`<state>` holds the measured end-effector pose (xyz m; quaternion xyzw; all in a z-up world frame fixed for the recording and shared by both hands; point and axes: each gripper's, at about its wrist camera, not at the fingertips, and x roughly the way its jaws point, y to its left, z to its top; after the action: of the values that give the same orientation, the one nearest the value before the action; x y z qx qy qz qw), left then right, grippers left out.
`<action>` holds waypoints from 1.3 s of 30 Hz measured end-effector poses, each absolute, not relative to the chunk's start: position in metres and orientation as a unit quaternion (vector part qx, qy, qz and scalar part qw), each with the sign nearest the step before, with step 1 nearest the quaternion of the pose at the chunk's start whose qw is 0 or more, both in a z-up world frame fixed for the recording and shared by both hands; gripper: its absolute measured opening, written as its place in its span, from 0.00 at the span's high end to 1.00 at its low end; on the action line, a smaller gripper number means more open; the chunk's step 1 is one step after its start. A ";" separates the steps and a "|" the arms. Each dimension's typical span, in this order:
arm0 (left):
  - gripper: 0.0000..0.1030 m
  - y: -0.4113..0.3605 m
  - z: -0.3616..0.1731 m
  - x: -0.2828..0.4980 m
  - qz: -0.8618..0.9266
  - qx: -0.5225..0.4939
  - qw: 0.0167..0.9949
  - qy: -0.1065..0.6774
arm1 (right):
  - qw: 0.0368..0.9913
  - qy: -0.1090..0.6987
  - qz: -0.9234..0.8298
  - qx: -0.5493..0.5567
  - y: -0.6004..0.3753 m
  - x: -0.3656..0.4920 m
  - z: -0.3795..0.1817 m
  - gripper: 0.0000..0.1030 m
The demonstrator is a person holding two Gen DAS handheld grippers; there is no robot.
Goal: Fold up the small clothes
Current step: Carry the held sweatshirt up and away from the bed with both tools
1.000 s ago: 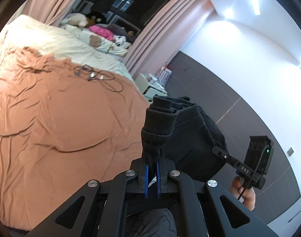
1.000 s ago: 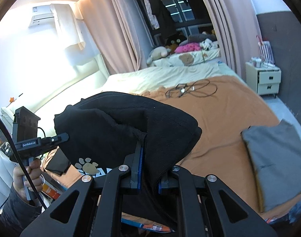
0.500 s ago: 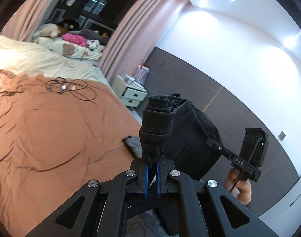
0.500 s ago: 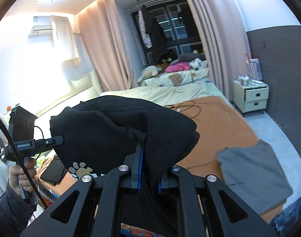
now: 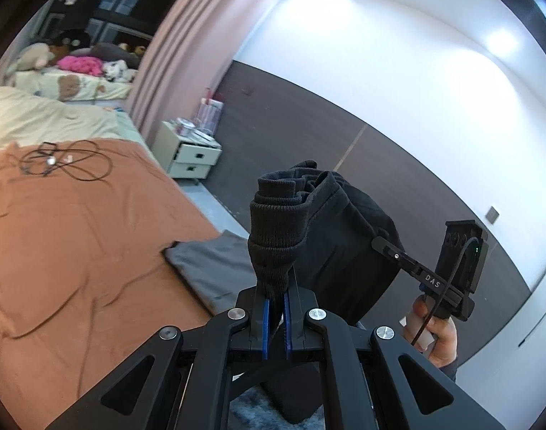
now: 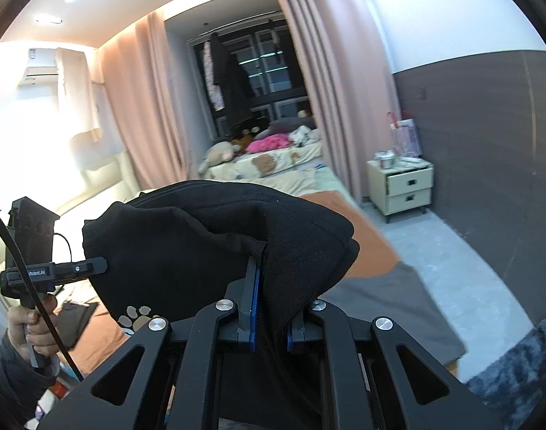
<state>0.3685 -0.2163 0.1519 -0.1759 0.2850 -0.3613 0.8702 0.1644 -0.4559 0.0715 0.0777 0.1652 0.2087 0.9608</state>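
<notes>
Black garment (image 5: pixel 330 236) held up off the bed between both claws. Left gripper (image 5: pixel 275 301) clamped on a ribbed cuff, blue pads pinching the knit; cuff stands up just ahead of the fingertips, rest of the cloth bunched to the right of them. Right gripper (image 6: pixel 269 308) likewise clenched on a fold of the same garment (image 6: pixel 208 247), fabric draped over the right finger and hiding its tip. A tan paw print (image 6: pixel 135 317) shows on the cloth low left of the right claw.

Seen from the left wrist, the other gripper sits to the right, tip against the garment's far side, a hand (image 5: pixel 435 337) around its handle. Seen from the right wrist, the left tool is out to the left, its tip touching the cloth edge, hand (image 6: pixel 33 326) and dark sleeve below it.

Beyond the claws: grey folded cloth (image 5: pixel 215 268) lying at the edge of the orange bedspread (image 5: pixel 76 243), below and left of the left gripper. Further on, a tangle of black cable (image 5: pixel 65 161) on the spread. Then a pale nightstand (image 6: pixel 401 186) with two drawers, ahead-right of the right claw. Farthest: pink curtains (image 6: pixel 330 82), a second bed with soft toys (image 6: pixel 219 152), dark window.
</notes>
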 end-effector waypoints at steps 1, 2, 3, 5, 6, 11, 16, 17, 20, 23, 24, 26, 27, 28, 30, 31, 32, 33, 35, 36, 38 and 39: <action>0.95 -0.223 0.152 0.371 -0.368 -0.174 0.868 0.285 | 0.963 0.165 0.201 0.077 -0.454 0.163 0.074 0.93; 0.95 -0.231 0.152 0.374 -0.376 -0.173 0.865 0.284 | 0.964 0.165 0.195 0.077 -0.454 0.161 0.074 0.93; 0.95 -0.237 0.152 0.376 -0.381 -0.172 0.863 0.284 | 0.965 0.165 0.189 0.077 -0.454 0.159 0.076 0.93; 0.95 -0.251 0.151 0.380 -0.393 -0.170 0.857 0.286 | 0.968 0.164 0.175 0.076 -0.455 0.156 0.079 0.93; 0.95 -0.260 0.150 0.385 -0.400 -0.170 0.853 0.289 | 0.969 0.163 0.169 0.077 -0.455 0.154 0.080 0.93; 0.95 -0.296 0.145 0.398 -0.422 -0.160 0.841 0.298 | 0.975 0.156 0.134 0.085 -0.453 0.141 0.086 0.93; 0.95 -0.325 0.140 0.404 -0.445 -0.157 0.828 0.302 | 0.979 0.155 0.104 0.087 -0.444 0.135 0.088 0.93; 0.95 -0.329 0.140 0.407 -0.448 -0.156 0.827 0.303 | 0.979 0.155 0.100 0.087 -0.442 0.134 0.089 0.93; 0.95 -0.341 0.139 0.414 -0.457 -0.154 0.820 0.308 | 0.980 0.155 0.088 0.090 -0.432 0.132 0.087 0.93; 0.95 -0.352 0.136 0.425 -0.461 -0.145 0.816 0.317 | 0.979 0.159 0.078 0.096 -0.418 0.135 0.083 0.93; 0.95 -0.353 0.133 0.430 -0.459 -0.145 0.815 0.322 | 0.979 0.161 0.075 0.097 -0.415 0.137 0.082 0.93; 0.95 -0.354 0.127 0.437 -0.455 -0.149 0.813 0.330 | 0.978 0.168 0.071 0.102 -0.402 0.145 0.077 0.93; 0.95 -0.355 0.122 0.444 -0.451 -0.152 0.813 0.336 | 0.977 0.173 0.070 0.105 -0.394 0.151 0.073 0.93; 0.95 -0.356 0.119 0.449 -0.448 -0.153 0.813 0.338 | 0.976 0.175 0.068 0.106 -0.390 0.154 0.071 0.93; 0.95 -0.357 0.113 0.462 -0.441 -0.156 0.814 0.345 | 0.975 0.182 0.068 0.107 -0.377 0.166 0.065 0.93; 0.95 -0.358 0.110 0.469 -0.439 -0.156 0.814 0.348 | 0.974 0.187 0.068 0.109 -0.368 0.174 0.061 0.93; 0.95 -0.359 0.106 0.476 -0.435 -0.156 0.815 0.350 | 0.973 0.190 0.067 0.111 -0.362 0.178 0.059 0.93; 0.95 -0.358 0.101 0.486 -0.431 -0.158 0.815 0.354 | 0.972 0.193 0.066 0.113 -0.355 0.183 0.057 0.93; 0.95 -0.357 0.093 0.503 -0.424 -0.168 0.813 0.362 | 0.971 0.199 0.067 0.116 -0.340 0.196 0.052 0.93; 0.95 -0.355 0.088 0.512 -0.419 -0.170 0.813 0.366 | 0.970 0.201 0.068 0.116 -0.333 0.202 0.050 0.93; 0.95 -0.355 0.081 0.526 -0.414 -0.172 0.814 0.371 | 0.969 0.209 0.069 0.117 -0.317 0.213 0.047 0.93; 0.95 -0.355 0.077 0.534 -0.410 -0.171 0.814 0.374 | 0.968 0.211 0.069 0.117 -0.312 0.216 0.046 0.93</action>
<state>0.5335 -0.3547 0.0767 -0.1707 0.3744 -0.4096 0.8142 0.2156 -0.3122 0.0457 0.1174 0.2112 0.0691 0.9679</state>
